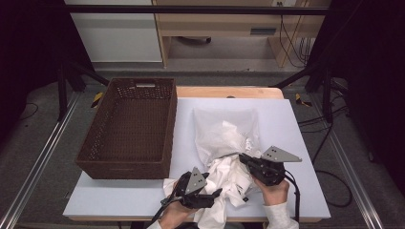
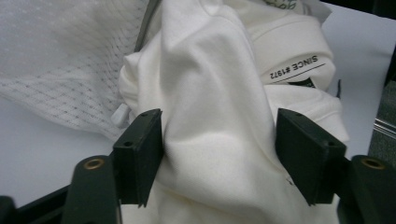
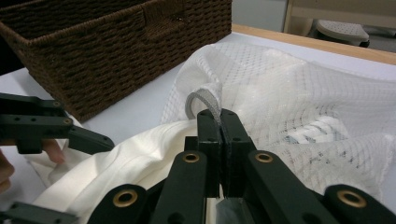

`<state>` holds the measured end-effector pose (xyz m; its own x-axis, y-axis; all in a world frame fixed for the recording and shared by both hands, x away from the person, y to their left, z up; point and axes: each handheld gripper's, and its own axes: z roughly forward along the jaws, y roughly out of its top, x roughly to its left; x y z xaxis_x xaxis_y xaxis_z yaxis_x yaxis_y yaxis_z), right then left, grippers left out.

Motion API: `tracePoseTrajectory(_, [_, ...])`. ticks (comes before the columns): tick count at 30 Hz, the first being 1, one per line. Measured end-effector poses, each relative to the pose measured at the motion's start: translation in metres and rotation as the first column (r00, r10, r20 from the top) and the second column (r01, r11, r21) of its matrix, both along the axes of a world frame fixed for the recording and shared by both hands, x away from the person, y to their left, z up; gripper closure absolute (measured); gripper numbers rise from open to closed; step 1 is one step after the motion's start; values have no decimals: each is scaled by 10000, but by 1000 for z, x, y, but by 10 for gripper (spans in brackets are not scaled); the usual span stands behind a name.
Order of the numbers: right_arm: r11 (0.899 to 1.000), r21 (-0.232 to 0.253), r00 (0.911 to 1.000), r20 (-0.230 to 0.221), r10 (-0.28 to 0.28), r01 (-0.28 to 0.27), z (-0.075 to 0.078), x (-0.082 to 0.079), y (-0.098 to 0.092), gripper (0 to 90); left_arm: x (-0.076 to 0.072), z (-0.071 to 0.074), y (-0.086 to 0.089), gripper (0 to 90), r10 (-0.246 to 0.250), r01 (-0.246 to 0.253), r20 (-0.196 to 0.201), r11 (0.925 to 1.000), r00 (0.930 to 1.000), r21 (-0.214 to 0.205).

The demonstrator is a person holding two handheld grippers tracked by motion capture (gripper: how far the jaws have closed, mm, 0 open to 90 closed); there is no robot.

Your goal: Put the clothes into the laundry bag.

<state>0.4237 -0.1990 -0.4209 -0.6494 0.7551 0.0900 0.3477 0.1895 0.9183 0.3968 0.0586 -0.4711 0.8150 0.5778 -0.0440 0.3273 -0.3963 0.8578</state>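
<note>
A white mesh bag (image 1: 224, 126) lies on the white table (image 1: 291, 124), with a crumpled white garment (image 1: 229, 179) spilling from its near end. My right gripper (image 1: 242, 157) is shut on the bag's grey edge band (image 3: 201, 100), its jaws (image 3: 219, 121) pressed together over it. My left gripper (image 1: 217, 194) is at the near edge, pointing right into the garment. In the left gripper view its jaws (image 2: 219, 135) stand open around a thick fold of the garment (image 2: 210, 93). A label reading "SINCE #1972" (image 2: 294, 67) shows on the cloth beyond.
A dark brown woven basket (image 1: 170, 133) stands empty on the table's left half, close to the bag. In the right gripper view the basket (image 3: 116, 46) rises just left of the mesh (image 3: 299, 93). The floor drops away past the table's right edge.
</note>
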Motion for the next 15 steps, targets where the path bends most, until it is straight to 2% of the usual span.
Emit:
tracePoseTrajectory(1, [10000, -50, 10000, -5, 0, 0, 0, 0, 2, 888, 3, -2, -2, 399, -54, 52, -179, 9999, 9998, -91])
tracePoseTrajectory(4, [9999, -128, 10000, -36, 64, -65, -2, 0, 5, 887, 9, -9, -9, 568, -50, 48, -311, 10000, 9995, -41])
tracePoseTrajectory(7, [9998, -151, 9999, -126, 90, -92, -3, 0, 7, 887, 9, -11, -14, 682, -12, 11, 34, 9999, 10000, 163])
tracePoseTrajectory(9, [9998, -142, 9998, -138, 109, -111, -3, 0, 9, 887, 9, -9, -15, 726, 102, -102, 121, 9999, 9999, 42])
tracePoseTrajectory(12, [9997, -190, 9998, -142, 134, -137, -3, 0, 12, 888, 11, -5, -18, 749, -44, 48, 347, 9999, 9994, -117])
tracePoseTrajectory(15, [9997, -175, 9998, -109, 169, -171, -1, -1, 15, 887, 19, -3, -26, 759, 6, 6, 195, 9982, 9998, -599])
